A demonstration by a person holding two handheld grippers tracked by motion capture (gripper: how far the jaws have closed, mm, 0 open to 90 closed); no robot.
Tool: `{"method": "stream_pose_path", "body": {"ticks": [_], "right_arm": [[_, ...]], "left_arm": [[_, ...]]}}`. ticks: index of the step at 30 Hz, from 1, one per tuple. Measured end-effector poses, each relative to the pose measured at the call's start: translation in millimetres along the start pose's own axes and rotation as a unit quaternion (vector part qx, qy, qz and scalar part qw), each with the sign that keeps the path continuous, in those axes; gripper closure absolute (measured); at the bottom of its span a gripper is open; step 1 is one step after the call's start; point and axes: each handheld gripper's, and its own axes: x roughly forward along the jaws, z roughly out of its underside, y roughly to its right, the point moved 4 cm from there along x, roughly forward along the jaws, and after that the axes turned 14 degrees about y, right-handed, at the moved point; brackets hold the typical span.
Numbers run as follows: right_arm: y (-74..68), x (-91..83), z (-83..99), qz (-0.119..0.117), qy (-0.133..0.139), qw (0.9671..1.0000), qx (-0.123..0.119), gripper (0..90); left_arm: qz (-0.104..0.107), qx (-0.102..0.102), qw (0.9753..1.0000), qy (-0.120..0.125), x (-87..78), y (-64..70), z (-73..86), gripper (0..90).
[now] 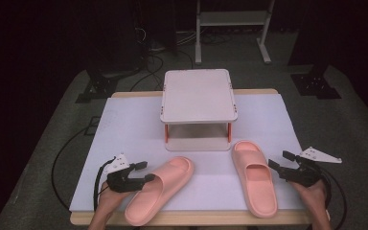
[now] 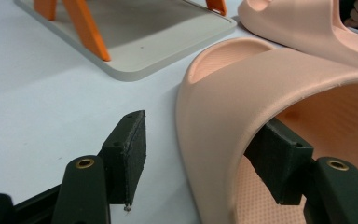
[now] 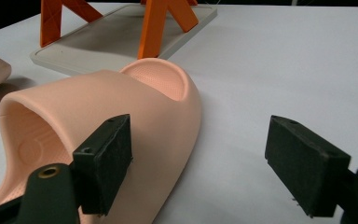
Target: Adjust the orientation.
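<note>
Slippers lie on the counter (image 1: 139,120): left claw (image 1: 143,171) gapes astride left slipper (image 1: 160,189)'s strap wall, right claw (image 1: 279,160) released beside right slipper (image 1: 255,177). Thin grip risks slipping.

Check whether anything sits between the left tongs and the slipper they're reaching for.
Nothing visible does. The left tongs stand open and already straddle the side wall of the left slipper: one jaw inside under the strap, the other outside over the bare white table.
</note>
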Motion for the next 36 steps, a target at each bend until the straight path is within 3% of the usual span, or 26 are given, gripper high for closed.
{"method": "stream_pose_path", "body": {"ticks": [5,15,30,36], "right_arm": [[-1.0,-2.3,-0.4,-0.010,0.005,0.9999,0.003,23.1],[-5.0,-7.9,-0.6,-0.024,0.022,0.9995,-0.005,24.1],[-14.2,-19.5,0.3,-0.036,0.034,0.9987,-0.010,23.9],[-24.3,-16.7,2.0,-0.050,0.027,0.9981,-0.025,23.9]], "left_arm": [[0.019,0.016,0.9996,-0.012,5.5,8.0,0.7,40.1],[0.025,0.027,0.9991,-0.023,9.8,12.5,2.8,45.6],[0.029,0.020,0.9990,-0.029,15.9,15.3,2.6,59.3],[0.017,0.016,0.9993,-0.029,15.7,14.2,2.0,62.5]]}}
